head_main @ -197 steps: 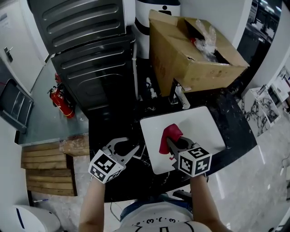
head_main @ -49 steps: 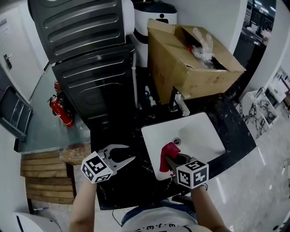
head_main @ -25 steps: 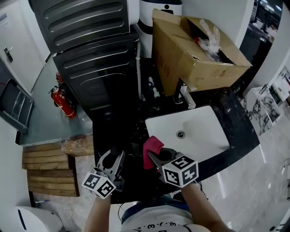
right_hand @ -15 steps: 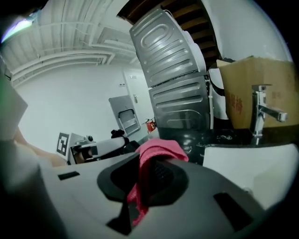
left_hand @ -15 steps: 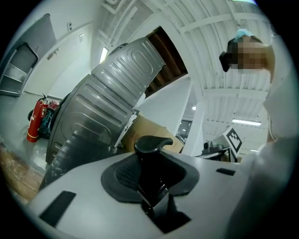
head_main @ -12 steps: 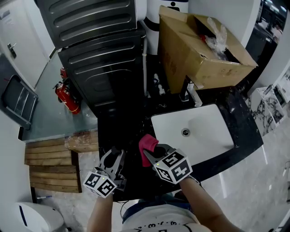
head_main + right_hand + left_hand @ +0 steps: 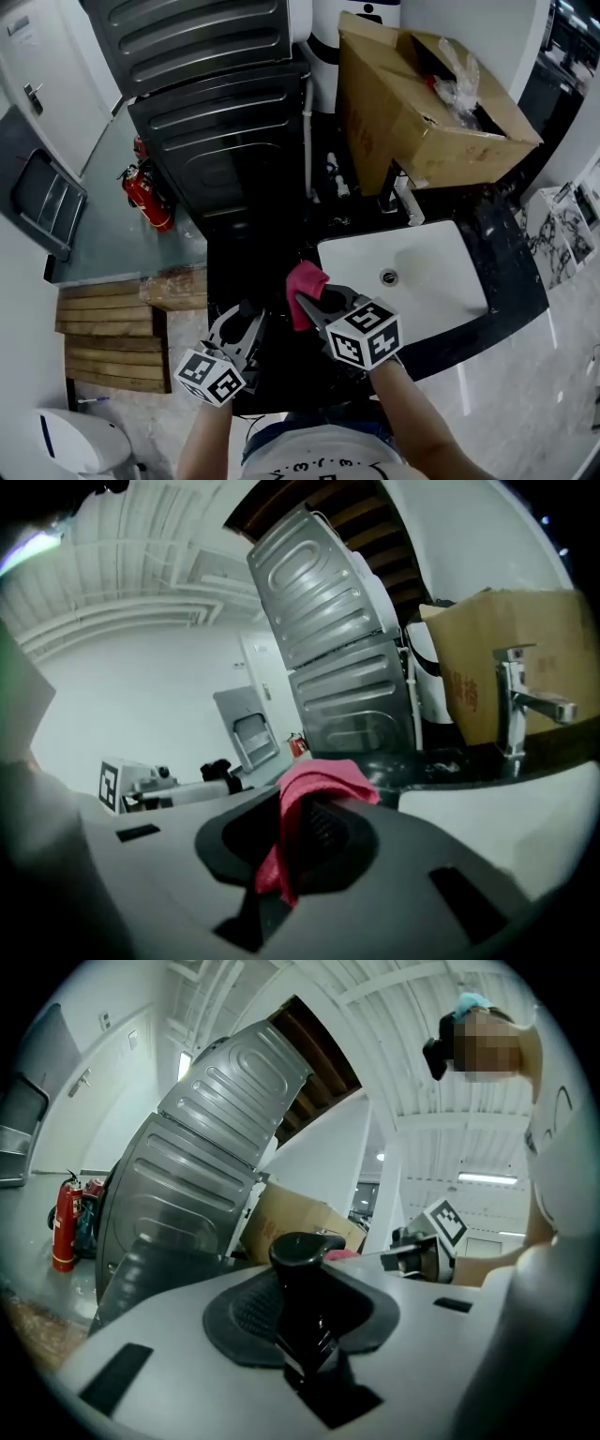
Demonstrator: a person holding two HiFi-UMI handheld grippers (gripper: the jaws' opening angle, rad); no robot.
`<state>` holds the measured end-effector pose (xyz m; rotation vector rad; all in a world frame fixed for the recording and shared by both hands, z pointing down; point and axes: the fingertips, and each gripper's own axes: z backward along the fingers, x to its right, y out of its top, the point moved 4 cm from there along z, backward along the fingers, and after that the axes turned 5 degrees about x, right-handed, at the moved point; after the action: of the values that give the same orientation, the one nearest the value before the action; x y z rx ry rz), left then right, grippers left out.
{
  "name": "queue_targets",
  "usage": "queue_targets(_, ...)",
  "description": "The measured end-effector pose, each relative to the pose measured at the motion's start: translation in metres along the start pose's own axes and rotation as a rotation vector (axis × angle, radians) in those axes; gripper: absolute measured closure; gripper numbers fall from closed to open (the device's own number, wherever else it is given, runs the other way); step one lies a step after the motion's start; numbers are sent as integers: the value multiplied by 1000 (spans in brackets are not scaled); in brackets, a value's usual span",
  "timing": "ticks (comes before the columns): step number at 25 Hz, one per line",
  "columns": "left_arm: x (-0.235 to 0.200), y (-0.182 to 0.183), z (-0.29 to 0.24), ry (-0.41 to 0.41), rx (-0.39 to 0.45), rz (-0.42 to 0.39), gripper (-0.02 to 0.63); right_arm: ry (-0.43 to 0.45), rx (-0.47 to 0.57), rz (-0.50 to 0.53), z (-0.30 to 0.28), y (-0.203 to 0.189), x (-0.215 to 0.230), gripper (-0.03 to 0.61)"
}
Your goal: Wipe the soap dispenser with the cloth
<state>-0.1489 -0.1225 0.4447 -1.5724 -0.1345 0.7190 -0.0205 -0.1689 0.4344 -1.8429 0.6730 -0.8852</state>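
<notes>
My left gripper is at the front edge of the black counter, shut on the black soap dispenser. In the left gripper view its pump head stands up between the jaws; in the head view the bottle is lost against the dark counter. My right gripper is just to the right, shut on the pink-red cloth, which bunches out above its jaws. The cloth drapes over the pads in the right gripper view, where the left gripper shows to the left, a short gap away. The cloth and the dispenser are apart.
A white sink basin with a chrome faucet lies to the right. Behind it stands an open cardboard box. A dark ribbed machine fills the back left. On the floor at left are a fire extinguisher and wooden pallets.
My right gripper has moved left with the cloth, off the sink and closer to the left gripper. The left gripper has stayed put with the dispenser.
</notes>
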Motion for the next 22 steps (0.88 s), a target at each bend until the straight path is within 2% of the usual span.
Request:
queue_targets(2,-1,0,1,7,-5,1,511,55,42,9,-11,8,-8,529)
queue_targets(6,-2,0,3,17,-5,9,509,91,16,-4,-24,3,-7,529)
queue_targets(10,-4,0,5,25,-3,14,509,4,-79,-23,-24,-19,25,531)
queue_targets(14,0,1,3,24,-17,-7,511,-40,-154,-42,-21,-36,43,531)
queue_targets(17,2,0,0,23,-28,-35,511,-131,-221,-31,-14,-47,54,531)
queue_targets(19,6,1,-3,29,-41,-58,511,-172,-187,-66,0,-43,58,530)
queue_targets(22,17,1,-15,41,-76,-124,512,-199,-58,-122,30,-22,60,530)
